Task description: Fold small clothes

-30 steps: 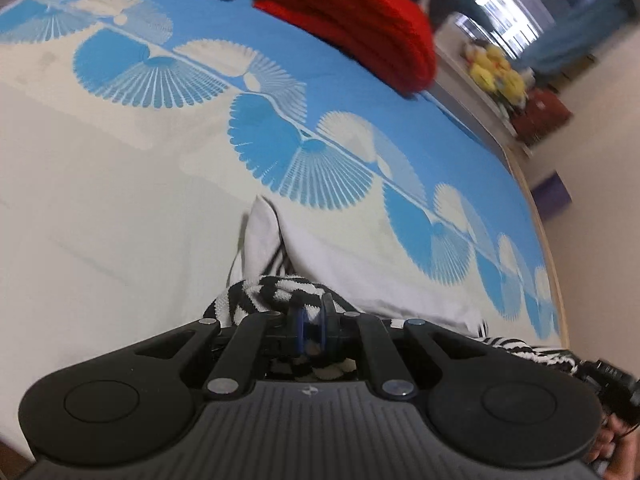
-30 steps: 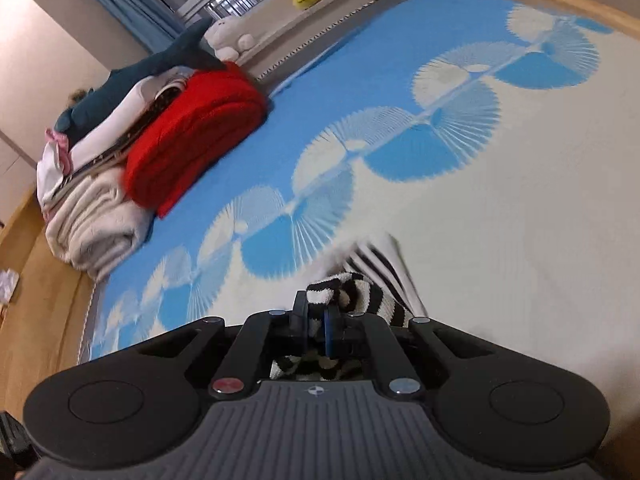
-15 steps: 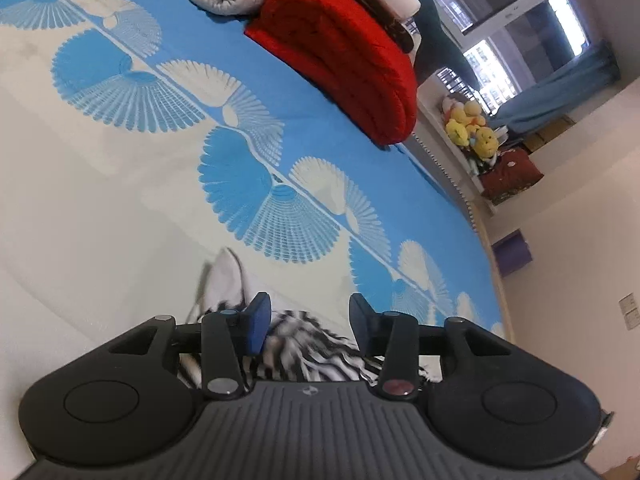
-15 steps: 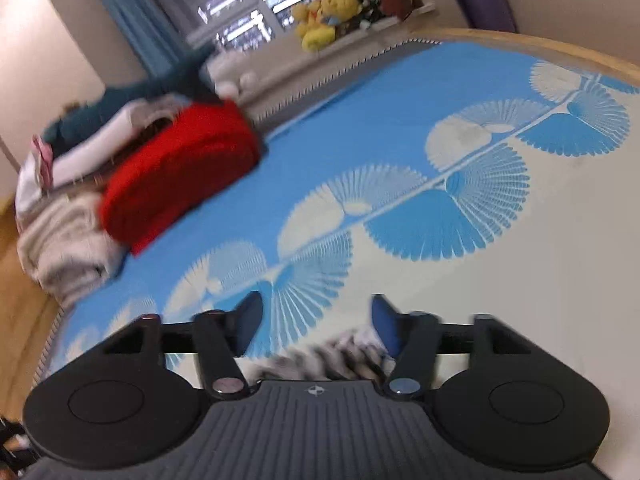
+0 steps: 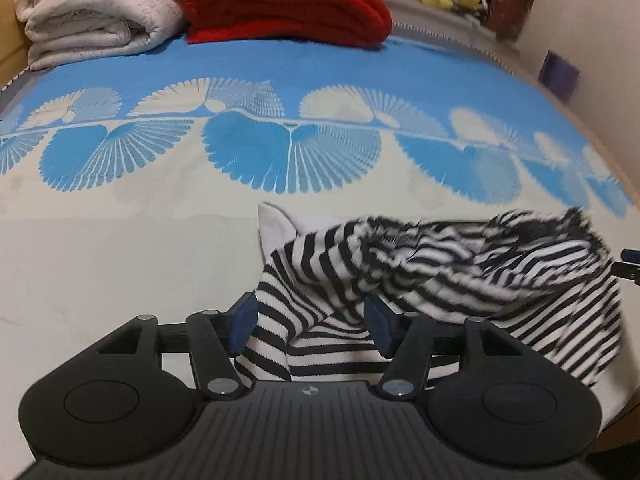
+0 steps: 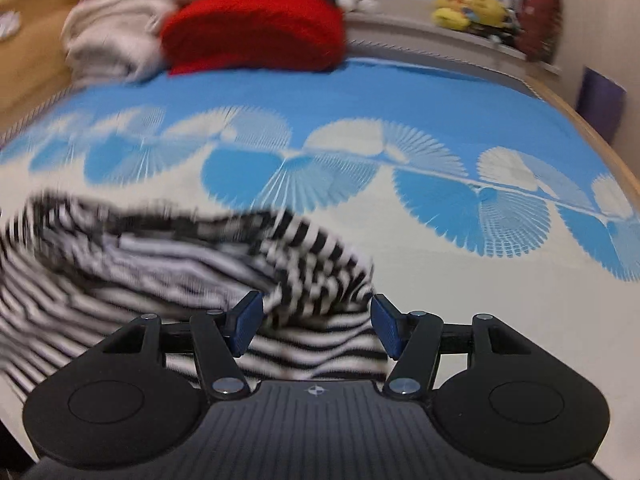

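A small black-and-white striped knit garment [image 5: 440,280] is lying crumpled on the near, cream part of a bed covered by a blue and cream bedspread printed with fan shapes [image 5: 280,80]. The left gripper [image 5: 310,322] is hovering over its left end, fingers [image 5: 244,320] spreading wider, cloth lying between them unpinched. The right gripper [image 6: 316,326] is standing over the right end, fingers [image 6: 386,326] parted, clear of the fabric. A folded red blanket [image 5: 288,4] and a folded off-white quilt [image 5: 96,12] are sitting at the far edge.
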A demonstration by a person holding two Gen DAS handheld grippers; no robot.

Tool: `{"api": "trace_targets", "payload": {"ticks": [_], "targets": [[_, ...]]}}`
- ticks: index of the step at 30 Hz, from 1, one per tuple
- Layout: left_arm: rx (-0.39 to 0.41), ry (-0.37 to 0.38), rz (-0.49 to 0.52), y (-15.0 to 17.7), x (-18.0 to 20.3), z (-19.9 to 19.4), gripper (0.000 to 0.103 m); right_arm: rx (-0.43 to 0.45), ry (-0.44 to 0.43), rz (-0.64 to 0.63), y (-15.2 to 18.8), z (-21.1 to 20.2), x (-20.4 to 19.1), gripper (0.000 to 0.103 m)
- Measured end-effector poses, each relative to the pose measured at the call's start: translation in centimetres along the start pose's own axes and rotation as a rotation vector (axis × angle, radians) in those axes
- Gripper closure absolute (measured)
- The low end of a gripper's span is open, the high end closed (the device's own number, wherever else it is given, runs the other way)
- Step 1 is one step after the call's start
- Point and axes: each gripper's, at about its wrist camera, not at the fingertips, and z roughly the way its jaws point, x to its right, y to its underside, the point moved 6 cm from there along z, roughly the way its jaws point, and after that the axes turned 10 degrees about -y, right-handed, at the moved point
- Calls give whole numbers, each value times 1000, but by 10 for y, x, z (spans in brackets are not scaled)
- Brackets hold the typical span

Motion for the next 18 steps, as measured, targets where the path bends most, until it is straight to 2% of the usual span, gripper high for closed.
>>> {"api": "trace_targets", "payload": {"ticks": [2, 4, 9, 12, 13, 15, 16, 17, 18], "targets": [[-43, -46, 25, 0, 6, 13, 39, -39, 13, -29, 6, 10, -1, 41], [-24, -63, 42, -6, 14, 19, 39, -61, 45, -86, 9, 19, -5, 41], [-25, -65, 94, -20, 34, 35, 38, -115, 144, -276, 4, 46, -23, 42], [-20, -59, 111, -31, 43, 44, 38, -113, 194, -358, -6, 61, -29, 46], [-18, -56, 105, -35, 45, 47, 38, -109, 198, -350, -12, 65, -28, 49], [-20, -45, 79, -44, 44, 53, 39, -89, 183, -300, -23, 69, -24, 63], [-25, -37, 64, -48, 42, 57, 43, -75, 169, -268, -30, 70, -23, 66], [-30, -27, 54, -51, 41, 60, 48, -59, 154, -241, -37, 72, -21, 71], [-42, -12, 48, -53, 40, 64, 62, -45, 143, -221, -43, 74, -20, 79]]}}
